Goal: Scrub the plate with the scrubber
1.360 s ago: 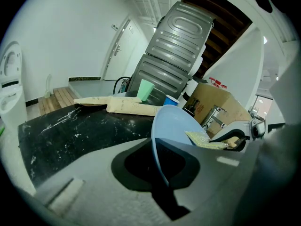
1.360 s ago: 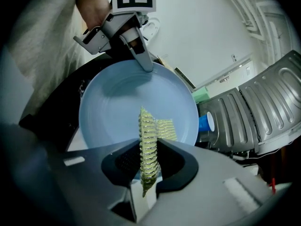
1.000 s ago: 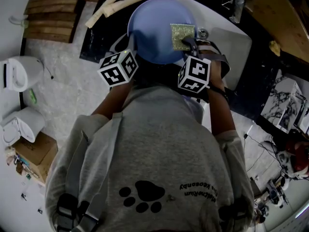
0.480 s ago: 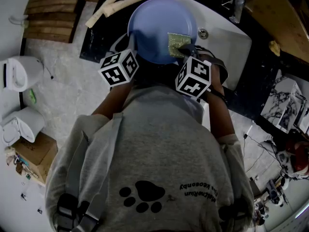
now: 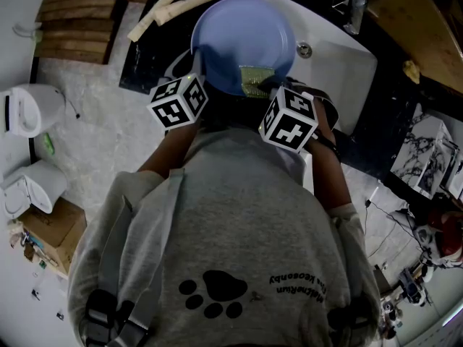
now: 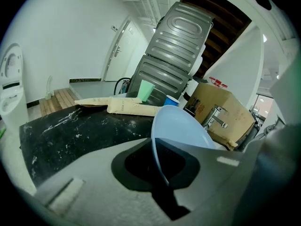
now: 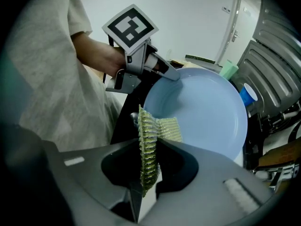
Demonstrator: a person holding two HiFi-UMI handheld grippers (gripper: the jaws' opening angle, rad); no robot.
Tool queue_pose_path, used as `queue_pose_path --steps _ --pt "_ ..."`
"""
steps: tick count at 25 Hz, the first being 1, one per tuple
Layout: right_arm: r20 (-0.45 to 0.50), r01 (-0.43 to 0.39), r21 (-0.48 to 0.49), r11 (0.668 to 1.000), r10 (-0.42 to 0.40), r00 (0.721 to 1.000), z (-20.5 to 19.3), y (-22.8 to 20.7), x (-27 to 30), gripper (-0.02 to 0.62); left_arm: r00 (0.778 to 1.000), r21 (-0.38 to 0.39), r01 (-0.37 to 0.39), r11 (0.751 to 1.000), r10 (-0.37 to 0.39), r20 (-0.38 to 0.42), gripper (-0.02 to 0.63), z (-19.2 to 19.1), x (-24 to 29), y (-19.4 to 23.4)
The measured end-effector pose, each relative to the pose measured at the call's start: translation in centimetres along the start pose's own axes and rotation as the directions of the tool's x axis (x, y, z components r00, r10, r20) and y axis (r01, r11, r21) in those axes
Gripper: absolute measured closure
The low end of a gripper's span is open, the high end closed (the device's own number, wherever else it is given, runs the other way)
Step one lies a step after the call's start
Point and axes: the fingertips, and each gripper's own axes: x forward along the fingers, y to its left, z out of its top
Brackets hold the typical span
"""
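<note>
A light blue plate (image 5: 242, 38) is tilted up over the black counter. My left gripper (image 6: 162, 182) is shut on its near rim, which runs edge-on between the jaws; the plate (image 6: 181, 126) fans out beyond them. My right gripper (image 7: 146, 182) is shut on a yellow-green scrubber (image 7: 148, 149), whose far end lies against the plate's inner face (image 7: 202, 112) low down, by the near rim. In the head view the scrubber (image 5: 253, 78) sits at the plate's near edge, just ahead of the right marker cube (image 5: 289, 118). The right gripper view also shows the left gripper (image 7: 141, 60) on the plate's edge.
A white sink (image 5: 340, 49) with a faucet (image 5: 354, 9) lies right of the plate. The black marble counter (image 5: 145, 56) holds long paper-wrapped packs (image 5: 181, 2). Wooden slats (image 5: 79, 20) sit far left. A green cup (image 6: 146, 91), a blue cup (image 6: 171, 100) and a cardboard box (image 6: 216, 102) stand behind.
My right gripper has dragged the scrubber from the plate's right side down to its near rim. The left gripper and the plate have stayed put.
</note>
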Motion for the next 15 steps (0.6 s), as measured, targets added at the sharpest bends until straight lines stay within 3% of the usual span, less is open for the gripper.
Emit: queue_pose_path --steps 8,15 --pt "0.040 -0.078 -0.002 0.997 0.078 0.996 1.4 2.0 -0.5 0.518 1.000 0.000 0.003 1.000 -0.003 0.006 0.588 0.0 0.0 0.0" --pt "0.152 -0.141 0.045 0.989 0.132 0.980 3.4 3.0 -1.6 0.518 1.000 0.003 0.005 1.000 -0.005 0.010 0.588 0.0 0.0 -0.1"
